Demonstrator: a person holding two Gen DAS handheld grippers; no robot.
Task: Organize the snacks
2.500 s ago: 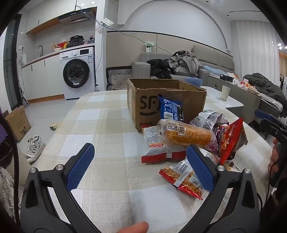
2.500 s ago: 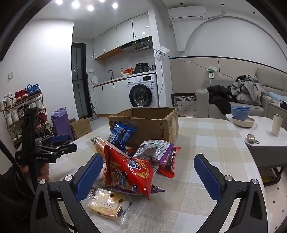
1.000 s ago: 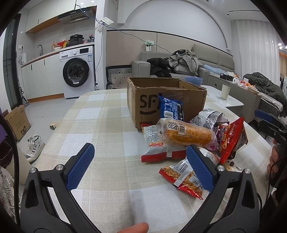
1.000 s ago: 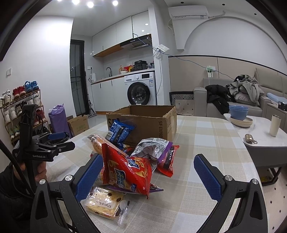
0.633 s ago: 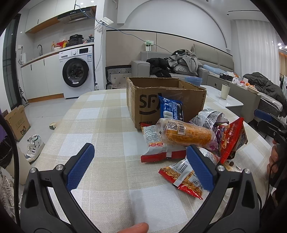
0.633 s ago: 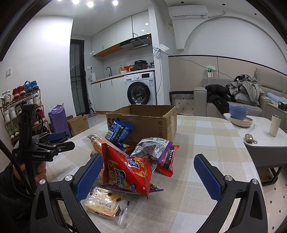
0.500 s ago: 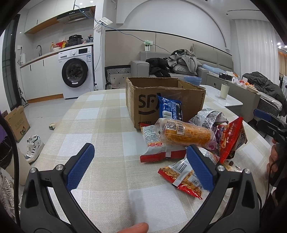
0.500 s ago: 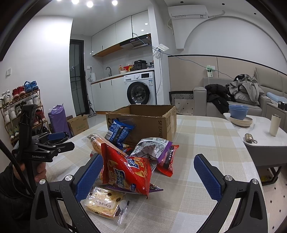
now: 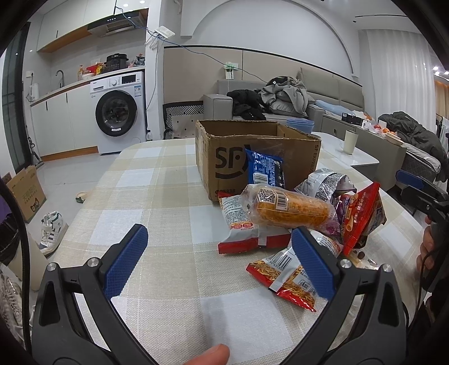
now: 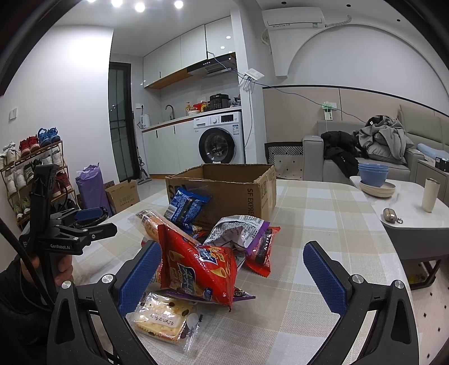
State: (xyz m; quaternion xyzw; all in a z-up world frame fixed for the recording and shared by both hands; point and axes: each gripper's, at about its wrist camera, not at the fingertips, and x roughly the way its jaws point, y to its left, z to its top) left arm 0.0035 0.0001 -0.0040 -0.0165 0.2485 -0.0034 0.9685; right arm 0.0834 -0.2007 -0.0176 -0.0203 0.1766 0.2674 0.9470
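Fingers (image 9: 125, 259) of left gripper (image 9: 216, 261) spread wide, empty; likewise right gripper (image 10: 234, 276). Crinkled red snack bag (image 10: 196, 268) upright between right fingers (image 10: 322, 276), above desk (image 9: 168, 213).

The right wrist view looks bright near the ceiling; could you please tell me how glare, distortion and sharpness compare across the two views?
Right wrist view: ceiling spotlights blow out to white, and the red snack bag shows glossy highlights. Left wrist view: even light, no blown-out spots, print on the cardboard box sharp. Both views: fisheye bending and dark corner vignetting.
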